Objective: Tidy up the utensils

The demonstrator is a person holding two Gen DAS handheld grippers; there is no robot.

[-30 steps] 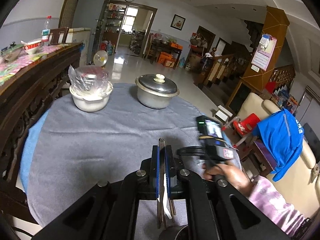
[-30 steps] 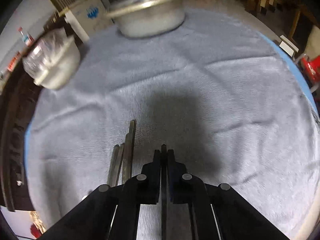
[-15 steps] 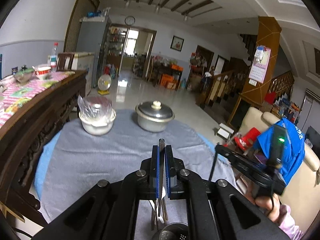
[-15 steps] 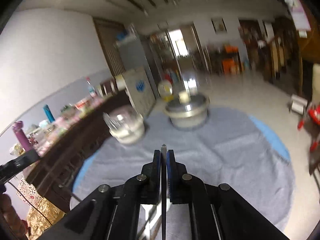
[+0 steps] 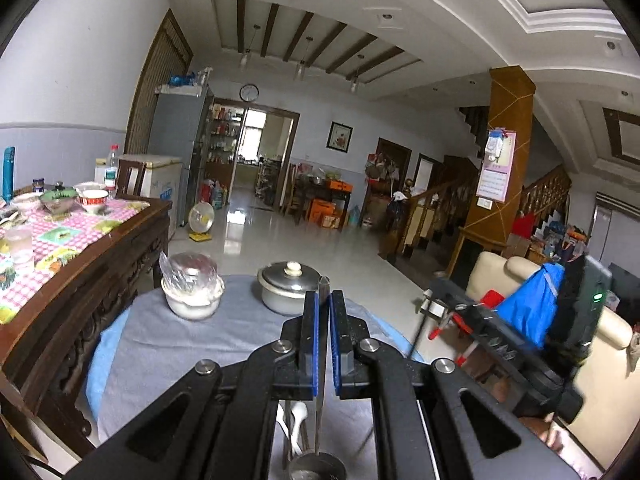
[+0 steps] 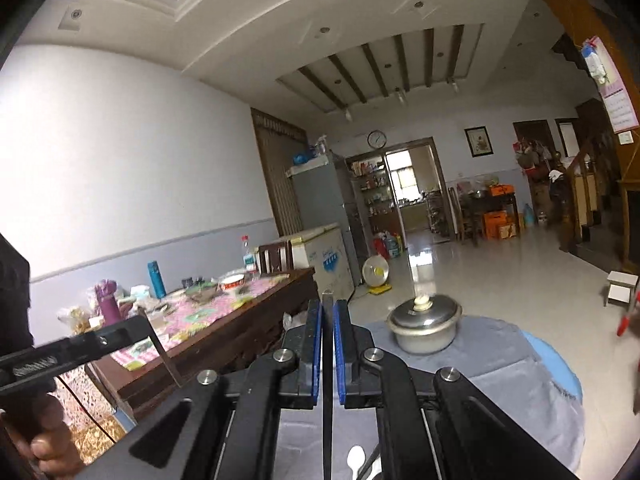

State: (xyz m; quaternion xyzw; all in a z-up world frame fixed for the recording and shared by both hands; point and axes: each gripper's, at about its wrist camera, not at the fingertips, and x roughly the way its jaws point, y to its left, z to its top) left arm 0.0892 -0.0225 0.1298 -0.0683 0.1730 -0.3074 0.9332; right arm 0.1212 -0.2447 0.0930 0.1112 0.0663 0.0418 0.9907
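Both tools are raised and pointed level across the room. Left tool [image 5: 324,340] is clamped on a thin metal utensil handle [image 5: 323,292] that hangs down to a ladle-like bowl [image 5: 318,470]; right tool [image 6: 328,348] pinches a slim dark utensil [image 6: 327,400] the same way. Below them lie a white spoon [image 5: 298,420] and a few sticks on the grey-clothed bench [image 5: 168,356]. This reads as the carrying step; next comes lowering each piece beside its like. Farther off stand a wrapped bowl [image 5: 192,292] and a lidded pot [image 5: 290,288], leaving open cloth between. Just beside the bench's left edge runs a dark wooden sideboard [image 5: 80,264].
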